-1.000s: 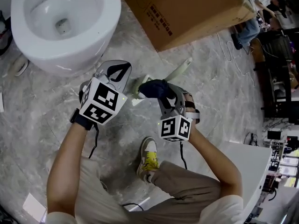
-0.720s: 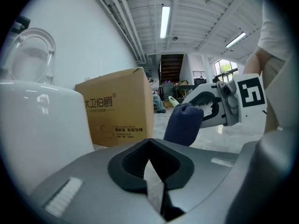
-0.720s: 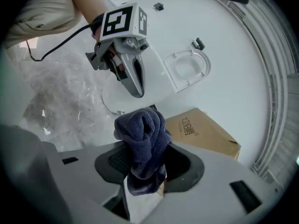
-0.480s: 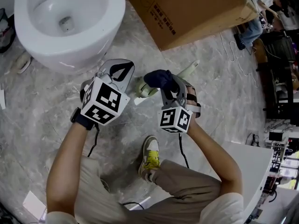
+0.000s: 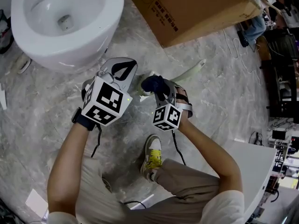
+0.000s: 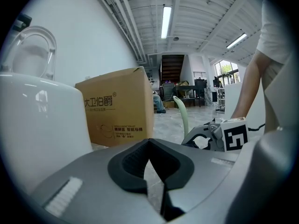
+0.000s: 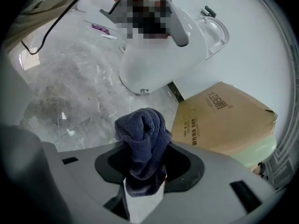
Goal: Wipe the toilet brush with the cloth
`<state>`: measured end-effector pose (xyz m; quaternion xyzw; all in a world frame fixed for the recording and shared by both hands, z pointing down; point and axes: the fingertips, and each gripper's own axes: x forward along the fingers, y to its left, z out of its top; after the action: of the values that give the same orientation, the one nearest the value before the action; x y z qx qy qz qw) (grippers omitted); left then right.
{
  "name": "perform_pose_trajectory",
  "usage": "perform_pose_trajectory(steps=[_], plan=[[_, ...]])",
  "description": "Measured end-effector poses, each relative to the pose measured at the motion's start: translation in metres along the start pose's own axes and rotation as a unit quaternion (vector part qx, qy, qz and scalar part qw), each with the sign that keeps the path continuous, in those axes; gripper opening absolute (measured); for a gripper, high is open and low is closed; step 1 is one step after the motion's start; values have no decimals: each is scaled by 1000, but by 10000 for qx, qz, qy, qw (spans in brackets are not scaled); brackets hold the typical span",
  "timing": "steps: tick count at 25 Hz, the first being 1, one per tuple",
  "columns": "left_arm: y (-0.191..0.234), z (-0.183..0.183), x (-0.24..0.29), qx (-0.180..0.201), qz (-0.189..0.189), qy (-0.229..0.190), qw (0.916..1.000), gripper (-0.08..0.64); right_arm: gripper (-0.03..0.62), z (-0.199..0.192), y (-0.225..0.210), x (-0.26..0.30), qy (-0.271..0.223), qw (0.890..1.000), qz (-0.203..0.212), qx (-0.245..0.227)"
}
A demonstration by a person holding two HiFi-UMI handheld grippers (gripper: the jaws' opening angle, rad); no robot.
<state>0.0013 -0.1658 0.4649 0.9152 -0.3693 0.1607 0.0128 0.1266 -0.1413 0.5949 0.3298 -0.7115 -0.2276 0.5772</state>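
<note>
The toilet brush (image 5: 189, 70) is seen low over the marble floor (image 5: 224, 106), its pale green handle running up-right toward the cardboard box (image 5: 196, 8) and its head end tucked between the two grippers. Whether the head rests on the floor cannot be told.

The cloth (image 5: 154, 84), dark blue and bunched, is pinched in the right gripper (image 5: 161, 93); its fingers (image 7: 184, 164) are closed on a fold, with most of the wad sticking out past them. The cloth is placed right at the brush's head end, but contact cannot be confirmed.

The left gripper (image 6: 148, 146) is held just beside the brush. Its fingers (image 6: 126, 164) are drawn together, and nothing is seen between them. The handle is seen rising off to one side of them, not inside.

Risks, as judged:
- The brush may not be gripped by anything. A wipe stroke could push it along the slick floor or spin it instead of cleaning it.
- Only a fold of the cloth is clamped, so the wad could be dragged out by friction on the handle.
- The wad is loose, so contact may be made with bare fingers rather than cloth.
- The handle could be swung into the box, or the head knocked against the toilet (image 5: 93, 36), as both are near.
- The person's shoe (image 5: 152, 155) is near below and could be hit if the brush skids back.
</note>
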Motion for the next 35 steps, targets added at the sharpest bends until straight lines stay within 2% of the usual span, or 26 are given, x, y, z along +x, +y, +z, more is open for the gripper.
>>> perform_pose_trajectory(steps=[9, 16, 19, 22, 25, 26, 27, 29, 30, 35], plan=[[3, -5, 4, -54, 72, 64, 9999, 0, 178, -27, 42, 21, 356, 9982, 434, -192], [-2, -5, 5, -42, 24, 75, 10000, 0, 179, -75, 49, 24, 985, 9931, 631, 16], [-4, -7, 6, -19, -5, 86, 10000, 0, 181, -104, 46, 24, 1330, 9888, 620, 270], [-6, -6, 8, 4, -36, 91, 10000, 0, 179, -122, 48, 19, 1514, 9831, 726, 722], [-8, -6, 10, 10, -56, 109, 9999, 0, 178, -108, 64, 13, 1254, 9827, 866, 1050], [-9, -6, 10, 12, -58, 114, 9999, 0, 178, -98, 68, 12, 1077, 9815, 885, 1312], [-9, -6, 10, 17, -59, 117, 9999, 0, 178, -88, 70, 13, 897, 9758, 915, 1770], [-9, -5, 10, 41, -52, 128, 9999, 0, 178, -72, 69, 17, 649, 9525, 987, 2807], [-9, -6, 9, 56, -41, 141, 9999, 0, 178, -68, 68, 20, 605, 9430, 995, 3116], [-2, -11, 0, 103, 74, 250, 9996, 0, 178, -68, 76, 46, 738, 9159, 1145, 3775]])
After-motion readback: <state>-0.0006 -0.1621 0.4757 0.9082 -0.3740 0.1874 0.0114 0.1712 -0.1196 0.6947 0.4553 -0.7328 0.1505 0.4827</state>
